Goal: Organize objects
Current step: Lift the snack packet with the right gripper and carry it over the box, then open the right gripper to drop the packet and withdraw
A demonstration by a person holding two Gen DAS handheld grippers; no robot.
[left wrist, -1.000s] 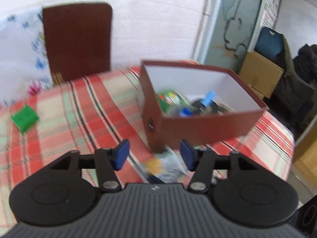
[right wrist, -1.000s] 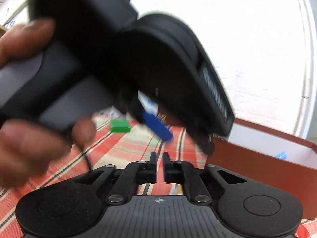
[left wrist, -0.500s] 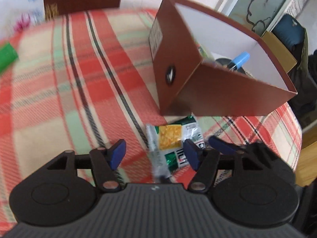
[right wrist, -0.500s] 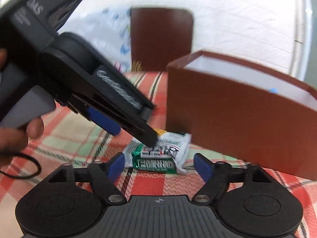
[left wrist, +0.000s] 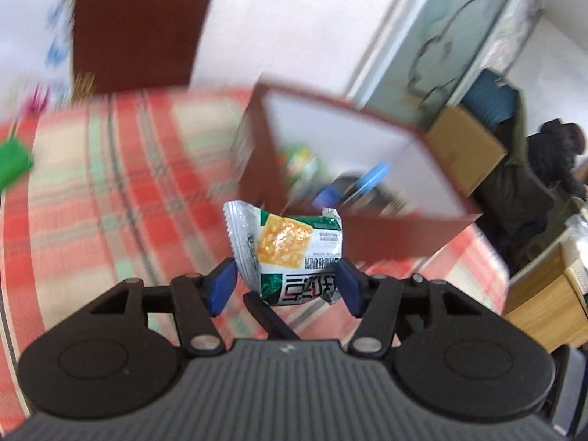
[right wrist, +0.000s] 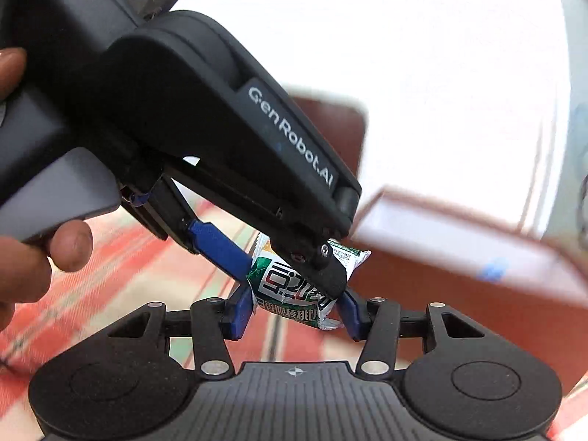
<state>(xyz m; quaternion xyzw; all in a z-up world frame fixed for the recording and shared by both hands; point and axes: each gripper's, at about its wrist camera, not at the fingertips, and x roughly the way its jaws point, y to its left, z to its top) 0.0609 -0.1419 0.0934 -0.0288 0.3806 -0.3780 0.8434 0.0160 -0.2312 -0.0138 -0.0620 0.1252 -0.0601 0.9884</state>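
A green and silver snack packet (left wrist: pixel 290 253) with a yellow picture is lifted off the table between both grippers. My left gripper (left wrist: pixel 284 286) has its blue pads on the packet's two sides. My right gripper (right wrist: pixel 294 310) also closes its blue pads on the same packet (right wrist: pixel 294 294). The left gripper's body (right wrist: pixel 220 128) fills the upper left of the right wrist view, crossing over the packet. The brown open box (left wrist: pixel 367 169) with white inner walls sits just behind, with several items inside, among them a blue-capped one.
The table has a red, green and cream plaid cloth (left wrist: pixel 110 202). A green block (left wrist: pixel 13 163) lies at the far left. A brown chair back (left wrist: pixel 139 25) stands behind the table. A cardboard box (left wrist: pixel 463 147) and a wooden cabinet (left wrist: pixel 544 301) stand to the right.
Both grippers have closed from open onto the snack packet, which lay on the cloth in front of the box, and lifted it. The view is blurred from motion.
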